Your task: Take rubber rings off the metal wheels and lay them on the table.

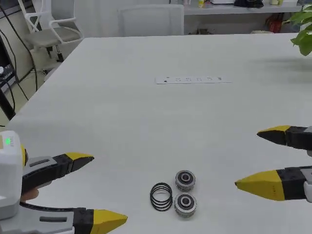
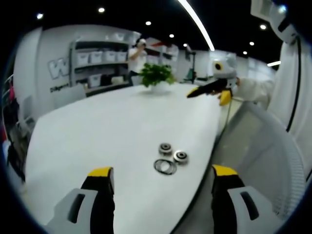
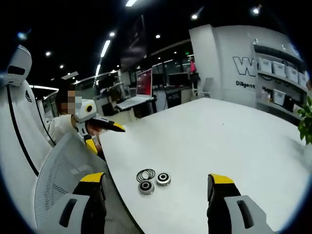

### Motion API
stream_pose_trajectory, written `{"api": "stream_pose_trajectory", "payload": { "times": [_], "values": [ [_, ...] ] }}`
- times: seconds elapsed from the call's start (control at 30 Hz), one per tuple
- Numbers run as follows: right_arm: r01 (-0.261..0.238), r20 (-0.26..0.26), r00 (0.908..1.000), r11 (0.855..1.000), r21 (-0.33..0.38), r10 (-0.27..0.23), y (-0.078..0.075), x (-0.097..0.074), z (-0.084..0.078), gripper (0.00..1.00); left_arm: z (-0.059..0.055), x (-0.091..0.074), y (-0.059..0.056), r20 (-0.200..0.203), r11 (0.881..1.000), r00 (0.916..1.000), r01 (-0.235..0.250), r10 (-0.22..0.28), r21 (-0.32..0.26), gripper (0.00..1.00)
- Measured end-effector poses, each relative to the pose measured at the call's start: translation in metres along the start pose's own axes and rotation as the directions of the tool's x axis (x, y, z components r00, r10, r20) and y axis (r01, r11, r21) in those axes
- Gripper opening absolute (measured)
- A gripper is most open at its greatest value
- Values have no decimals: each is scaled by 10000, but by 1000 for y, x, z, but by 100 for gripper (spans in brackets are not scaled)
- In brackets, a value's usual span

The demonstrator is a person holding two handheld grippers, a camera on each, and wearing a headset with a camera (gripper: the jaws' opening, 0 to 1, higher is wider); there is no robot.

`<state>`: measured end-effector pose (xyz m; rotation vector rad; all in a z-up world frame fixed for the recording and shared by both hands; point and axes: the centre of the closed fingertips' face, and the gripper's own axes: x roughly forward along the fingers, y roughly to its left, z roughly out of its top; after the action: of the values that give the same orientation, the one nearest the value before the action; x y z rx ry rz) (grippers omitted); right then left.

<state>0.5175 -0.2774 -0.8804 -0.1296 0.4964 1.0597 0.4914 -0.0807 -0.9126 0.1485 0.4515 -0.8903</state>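
Two metal wheels lie flat near the table's front edge: a far wheel (image 1: 185, 179) and a near wheel (image 1: 185, 204), each with a dark band around it. Several black rubber rings (image 1: 161, 196) lie overlapped just left of them. My left gripper (image 1: 87, 187) is open at the lower left, well apart from the rings. At the right my right gripper (image 1: 253, 158) is open too, with nothing between its yellow tips. The left gripper view has the wheels (image 2: 173, 152) and rings (image 2: 165, 166) ahead. In the right gripper view the wheels (image 3: 155, 182) and rings (image 3: 145, 174) are ahead.
A white power strip (image 1: 193, 79) lies across the middle of the white table (image 1: 146, 117). A green plant (image 1: 303, 29) stands at the far right edge. White chairs (image 1: 51, 27) stand beyond the far left corner. A person stands by the shelves (image 2: 138, 54) in the left gripper view.
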Motion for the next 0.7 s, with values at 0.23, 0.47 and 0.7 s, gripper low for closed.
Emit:
{"api": "stream_pose_trajectory", "payload": {
  "times": [0.23,0.47,0.7],
  "values": [
    [191,-535,9984,9993,313,-174,-5,-6,-30,89,-8,-1,4,-87,9993,9997,-251,249,-289,91],
    [391,-735,9967,9961,790,-333,-7,-9,-54,96,-10,3,-1,41,9968,9996,-279,282,-748,100],
    [602,-1067,9932,9894,1323,-462,-12,-9,-75,99,-15,4,-8,-159,9959,9998,-151,137,-887,100]
  ]
}}
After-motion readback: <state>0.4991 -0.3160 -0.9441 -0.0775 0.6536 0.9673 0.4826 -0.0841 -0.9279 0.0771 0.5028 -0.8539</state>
